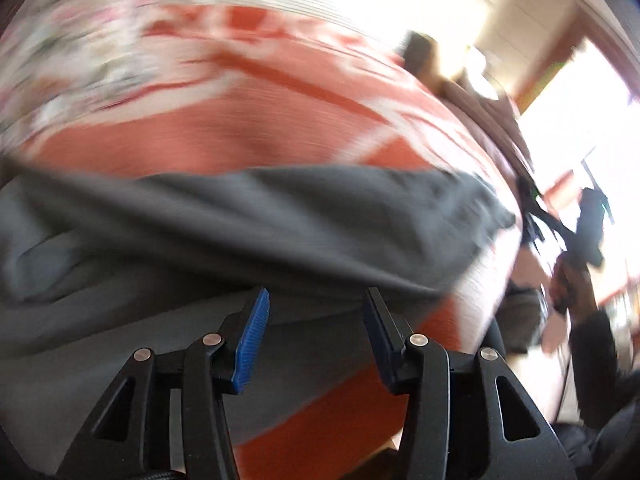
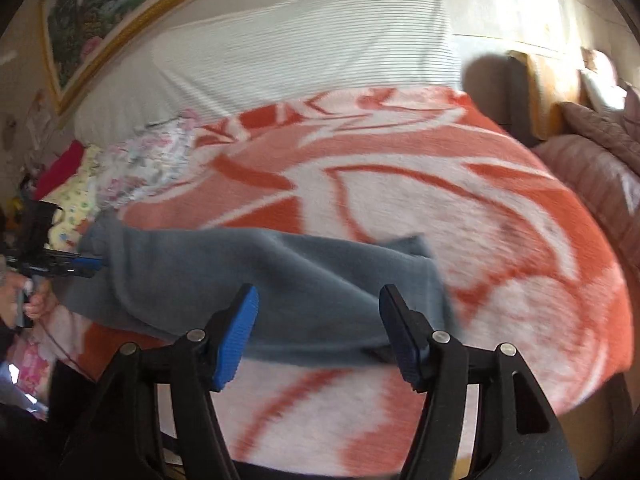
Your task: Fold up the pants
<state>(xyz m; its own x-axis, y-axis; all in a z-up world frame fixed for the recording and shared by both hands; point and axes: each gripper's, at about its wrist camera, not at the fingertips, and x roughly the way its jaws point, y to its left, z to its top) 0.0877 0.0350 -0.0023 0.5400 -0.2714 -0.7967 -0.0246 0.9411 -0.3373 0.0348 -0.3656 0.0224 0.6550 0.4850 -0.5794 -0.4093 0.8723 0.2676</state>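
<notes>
Covering bed (image 2: 500,240): orange-white blanket (image 2: 400,208).

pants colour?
Plain grey pants, no pattern, lying on the orange-and-white blanket. Clearest in the right wrist view.

The pants (image 2: 256,280) are a soft grey cloth, matt and fleecy-looking. Under them the blanket (image 2: 500,216) is a fuzzy, napped orange-and-white weave — also matt. The pillow (image 2: 304,48) behind has smooth, finely striped white cotton-like fabric. The right gripper (image 2: 318,334) is matt black plastic with shiny metal pivot pins; its pads (image 2: 236,340) are ribbed blue rubber or plastic — as are the left gripper (image 1: 316,338)'s.
</notes>
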